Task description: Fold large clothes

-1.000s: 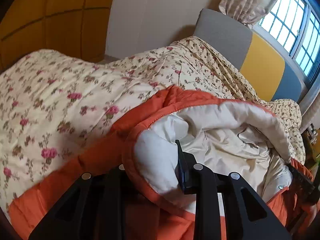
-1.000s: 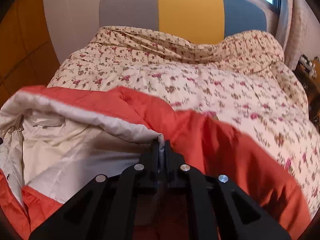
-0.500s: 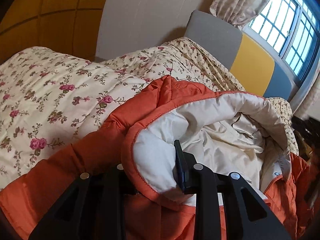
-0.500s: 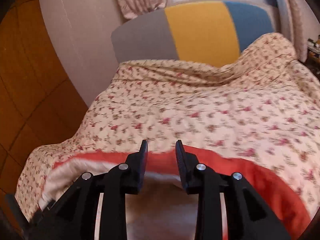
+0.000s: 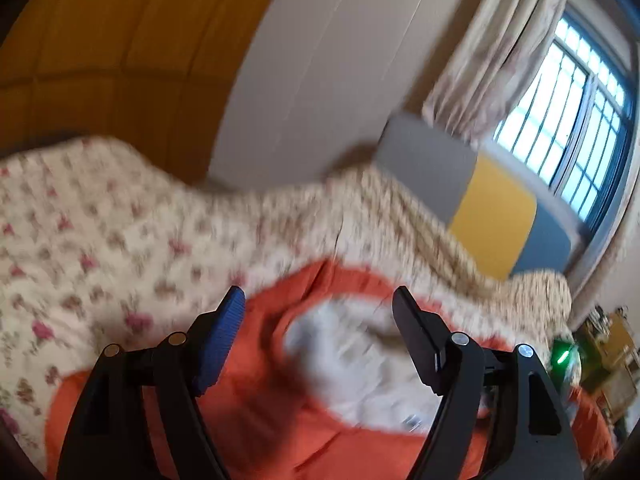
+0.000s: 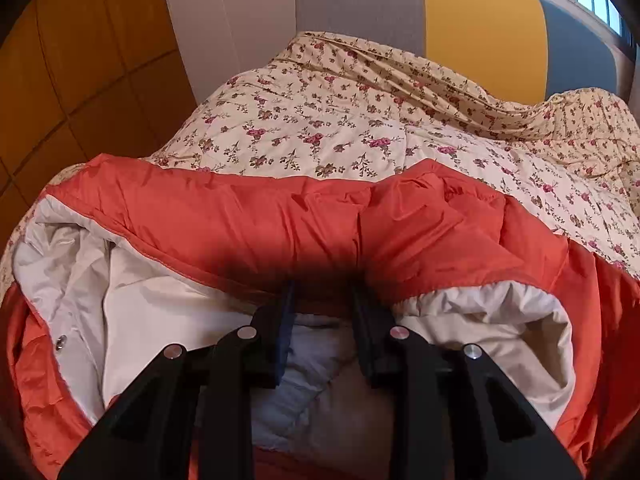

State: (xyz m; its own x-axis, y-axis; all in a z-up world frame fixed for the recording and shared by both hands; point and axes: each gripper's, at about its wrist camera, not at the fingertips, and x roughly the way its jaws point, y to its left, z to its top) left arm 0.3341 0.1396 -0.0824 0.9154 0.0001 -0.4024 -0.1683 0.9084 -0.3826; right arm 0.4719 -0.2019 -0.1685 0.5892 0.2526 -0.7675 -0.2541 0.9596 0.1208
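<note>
An orange padded jacket point(image 6: 280, 216) with a cream lining point(image 6: 160, 296) lies crumpled on the floral bedspread point(image 6: 340, 128). My right gripper point(image 6: 322, 292) is open, its tips low against the orange fabric fold, holding nothing. In the blurred left wrist view my left gripper point(image 5: 318, 300) is wide open above the jacket point(image 5: 280, 380), with the cream lining point(image 5: 352, 344) showing between its jaws. It holds nothing.
The bedspread point(image 5: 100, 240) covers the bed. A grey, yellow and blue headboard point(image 6: 440, 12) stands at the far end. Orange wall panels point(image 6: 72, 60) are on the left. A window point(image 5: 568, 120) with a curtain point(image 5: 492, 60) is at the right.
My left gripper let go of the jacket edge and opened wide, lifting away. My right gripper, open since half a second ago, moved back down to the orange fold.
</note>
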